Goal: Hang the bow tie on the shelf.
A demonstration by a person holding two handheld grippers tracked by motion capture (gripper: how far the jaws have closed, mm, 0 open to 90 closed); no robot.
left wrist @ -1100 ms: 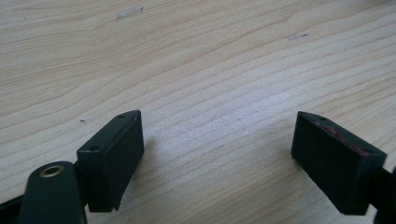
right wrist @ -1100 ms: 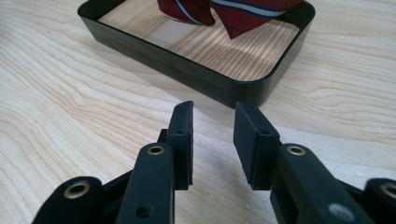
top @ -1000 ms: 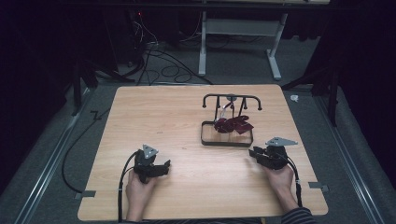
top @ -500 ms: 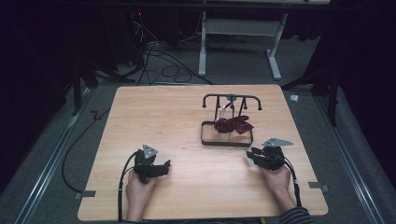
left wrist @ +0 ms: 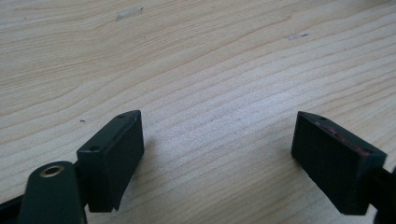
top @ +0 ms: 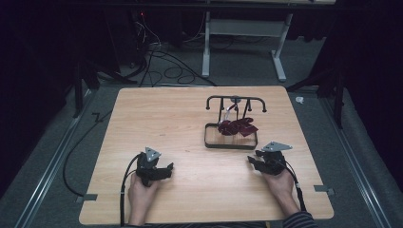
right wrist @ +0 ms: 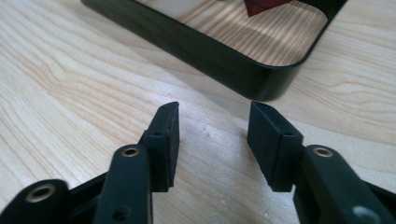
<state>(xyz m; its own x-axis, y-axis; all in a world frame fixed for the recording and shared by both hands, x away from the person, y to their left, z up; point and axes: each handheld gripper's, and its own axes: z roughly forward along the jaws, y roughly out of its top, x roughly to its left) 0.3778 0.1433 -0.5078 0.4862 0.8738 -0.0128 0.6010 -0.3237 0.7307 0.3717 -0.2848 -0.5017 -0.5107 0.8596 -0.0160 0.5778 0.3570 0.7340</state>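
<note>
Item: black rack (top: pixel 231 135) with dark red pieces (top: pixel 237 127), just ahead of right tongs (top: pixel 254 161), just opening, empty; left tongs (top: pixel 164 169) wide, empty, farther off on worktop (top: pixel 190 114).

Wooden table (top: pixel 190 123), black stand (top: pixel 234 122) with dark red pieces (top: pixel 237 127), left tongs (top: pixel 164 171), right tongs (top: pixel 253 161) near stand
</note>
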